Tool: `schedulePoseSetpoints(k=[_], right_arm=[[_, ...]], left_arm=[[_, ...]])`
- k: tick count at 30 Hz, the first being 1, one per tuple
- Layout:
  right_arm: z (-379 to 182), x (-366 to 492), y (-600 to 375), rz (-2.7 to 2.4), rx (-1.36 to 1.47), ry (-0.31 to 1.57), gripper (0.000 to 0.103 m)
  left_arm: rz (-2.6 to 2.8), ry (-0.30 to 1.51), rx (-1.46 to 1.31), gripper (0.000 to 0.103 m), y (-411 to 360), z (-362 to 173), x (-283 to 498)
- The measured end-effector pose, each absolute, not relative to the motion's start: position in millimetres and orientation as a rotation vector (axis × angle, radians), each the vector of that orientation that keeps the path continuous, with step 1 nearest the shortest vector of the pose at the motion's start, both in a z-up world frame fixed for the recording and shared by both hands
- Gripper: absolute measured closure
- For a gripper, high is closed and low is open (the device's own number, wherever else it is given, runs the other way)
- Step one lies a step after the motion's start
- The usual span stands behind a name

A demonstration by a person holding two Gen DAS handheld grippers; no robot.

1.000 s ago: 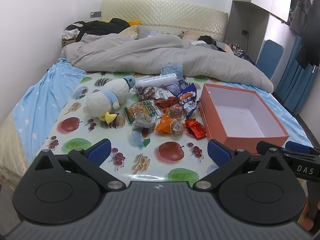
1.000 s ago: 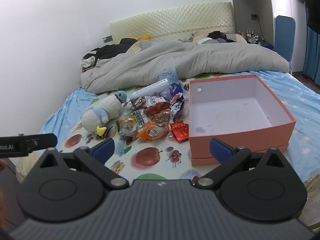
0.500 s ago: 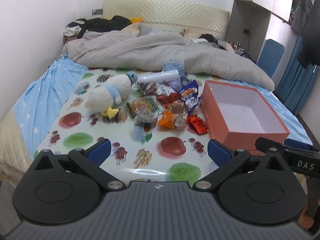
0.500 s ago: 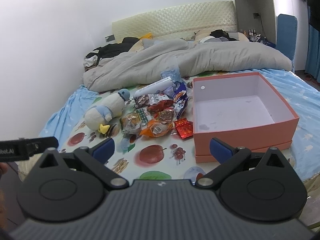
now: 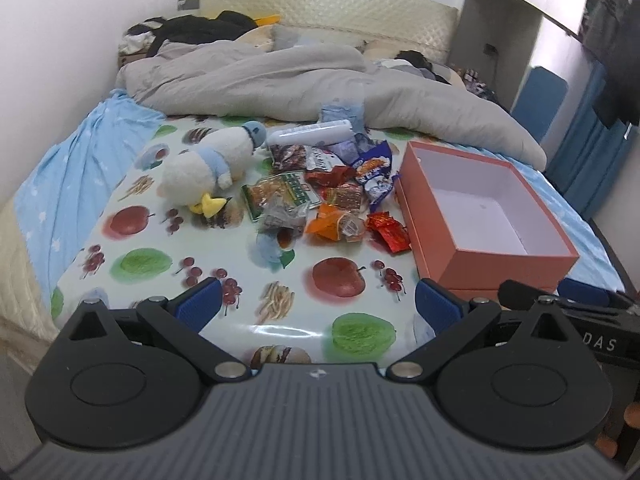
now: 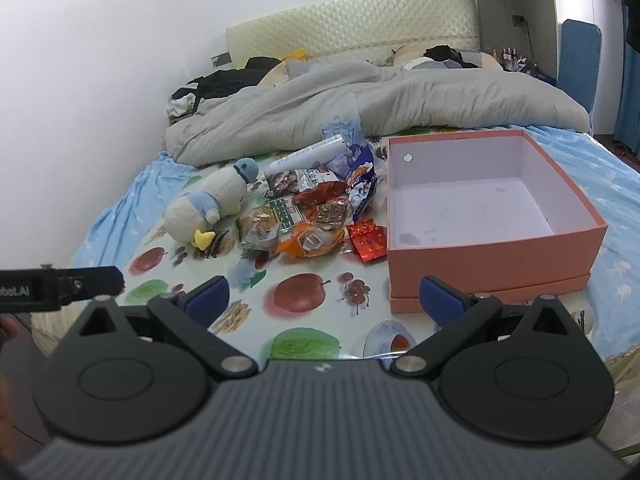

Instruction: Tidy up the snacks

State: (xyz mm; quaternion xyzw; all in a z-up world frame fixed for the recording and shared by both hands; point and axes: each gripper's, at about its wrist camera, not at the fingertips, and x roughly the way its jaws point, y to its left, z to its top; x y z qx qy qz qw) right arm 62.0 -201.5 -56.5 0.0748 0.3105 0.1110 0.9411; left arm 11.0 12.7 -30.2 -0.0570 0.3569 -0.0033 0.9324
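Both hand-held grippers have edged closer to the bed over the last second. The left hand-held gripper and right hand-held gripper each hold their blue-padded fingers wide apart, gripping nothing. Just ahead of them lies the glossy fruit-print plastic sheet. Farther ahead sits the heap of crinkly foil snack packets, untouched, with the empty salmon-pink cardboard box to its right and a white plush duck to its left. Sorting looks about to begin.

Home bedroom; a bed with padded headboard and crumpled duvet is filling it; clothes hanging right.
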Motion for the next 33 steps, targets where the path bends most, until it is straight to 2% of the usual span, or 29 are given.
schedulePoseSetpoints(k=[14, 17, 20, 33], right_arm=[[-62.2, 90.3, -195.6, 0.261, 0.168, 0.633, 0.000], [-67.5, 98.7, -191.1, 0.274, 0.167, 0.652, 0.011], [-75.5, 109.9, -183.6, 0.295, 0.147, 0.687, 0.031], [-96.2, 156.8, -146.8, 0.335, 0.070, 0.740, 0.034]], left_arm=[[0.013, 0.760, -0.146, 0.000, 29.7, -40.9, 33.5], [0.006, 0.794, -0.166, 0.000, 35.9, -49.1, 48.1], [-0.009, 0.808, -0.173, 0.000, 37.9, -57.6, 61.1], [-0.069, 0.770, -0.183, 0.001, 58.9, -78.9, 124.2]])
